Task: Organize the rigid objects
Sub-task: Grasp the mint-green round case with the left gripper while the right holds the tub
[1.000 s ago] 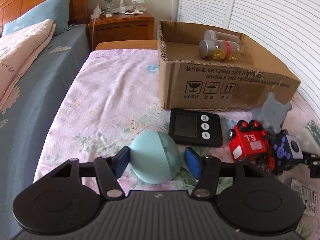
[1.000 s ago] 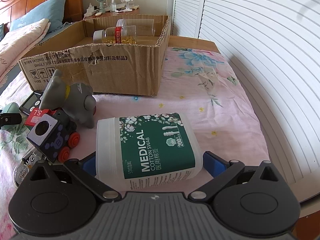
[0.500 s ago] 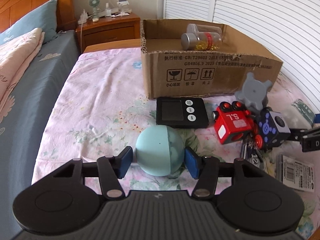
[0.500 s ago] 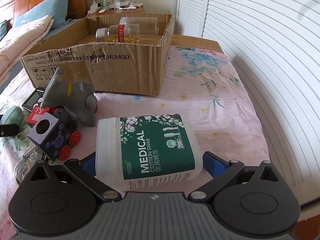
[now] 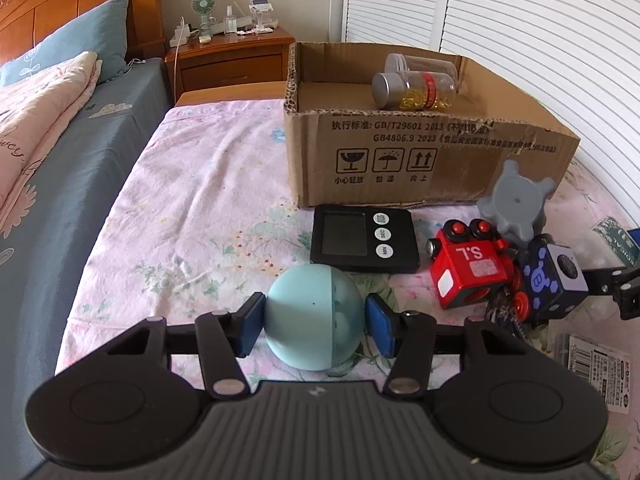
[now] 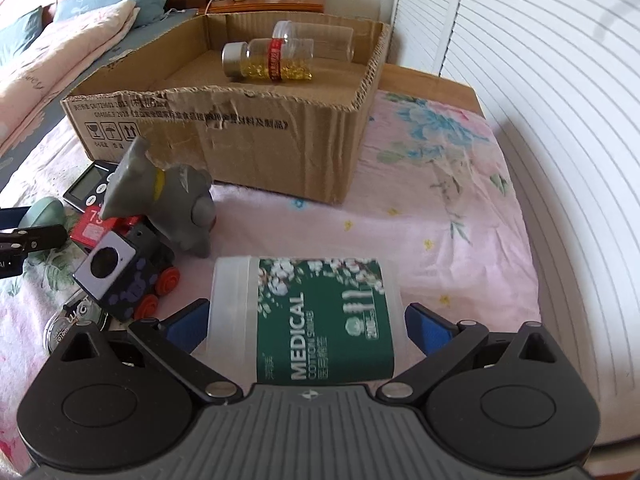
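My left gripper is shut on a pale blue ball held just above the pink floral bedcover. My right gripper is shut on a white tub of medical cotton swabs with a green label, lifted off the cover. An open cardboard box stands ahead; it also shows in the right wrist view. Inside it lie a pill bottle with a red band and a clear jar.
In front of the box lie a black timer, a red toy train car, a dark blue toy car and a grey toy figure. A bed lies to the left, a nightstand behind, shutter doors to the right.
Both grippers have risen and tilted, so the box interior shows more. The left gripper's fingers have closed onto the ball. The swab tub has come up off the cover.
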### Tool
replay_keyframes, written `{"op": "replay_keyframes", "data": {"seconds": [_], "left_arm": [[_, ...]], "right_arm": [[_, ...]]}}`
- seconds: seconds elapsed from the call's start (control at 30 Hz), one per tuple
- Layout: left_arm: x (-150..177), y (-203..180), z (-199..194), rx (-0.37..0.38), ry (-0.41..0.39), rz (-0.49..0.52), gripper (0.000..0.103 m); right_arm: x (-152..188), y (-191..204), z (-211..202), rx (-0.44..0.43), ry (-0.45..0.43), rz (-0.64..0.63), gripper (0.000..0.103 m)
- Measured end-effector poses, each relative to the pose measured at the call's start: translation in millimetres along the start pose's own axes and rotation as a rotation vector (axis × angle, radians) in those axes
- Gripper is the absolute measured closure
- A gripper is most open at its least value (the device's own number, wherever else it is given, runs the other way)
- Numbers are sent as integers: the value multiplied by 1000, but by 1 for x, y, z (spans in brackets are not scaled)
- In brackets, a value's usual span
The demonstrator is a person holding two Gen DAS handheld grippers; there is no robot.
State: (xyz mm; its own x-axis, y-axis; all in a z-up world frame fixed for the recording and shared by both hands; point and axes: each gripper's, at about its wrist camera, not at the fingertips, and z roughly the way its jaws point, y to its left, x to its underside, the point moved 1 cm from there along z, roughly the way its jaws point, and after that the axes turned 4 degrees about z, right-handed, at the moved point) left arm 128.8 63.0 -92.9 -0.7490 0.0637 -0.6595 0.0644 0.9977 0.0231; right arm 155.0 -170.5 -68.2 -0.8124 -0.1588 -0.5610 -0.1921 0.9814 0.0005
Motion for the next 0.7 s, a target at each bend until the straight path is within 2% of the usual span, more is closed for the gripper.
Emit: {"op": "replay_keyframes", "data": {"seconds": [0.07, 0.1, 0.4, 0.7], "left_arm": [[-1, 1, 0, 11, 7, 12, 51], [-1, 1, 0, 16, 10, 21, 51], [-6, 4, -6, 80, 75, 139, 51], [-19, 6, -31, 129, 79, 211, 52]], "right_arm": [[-1, 1, 0, 8, 5, -20, 13], [-2, 1, -1, 5, 8, -29, 15], [-7, -5, -9, -45, 44, -40, 17], [-14, -10, -32, -78, 40, -55, 17]]}}
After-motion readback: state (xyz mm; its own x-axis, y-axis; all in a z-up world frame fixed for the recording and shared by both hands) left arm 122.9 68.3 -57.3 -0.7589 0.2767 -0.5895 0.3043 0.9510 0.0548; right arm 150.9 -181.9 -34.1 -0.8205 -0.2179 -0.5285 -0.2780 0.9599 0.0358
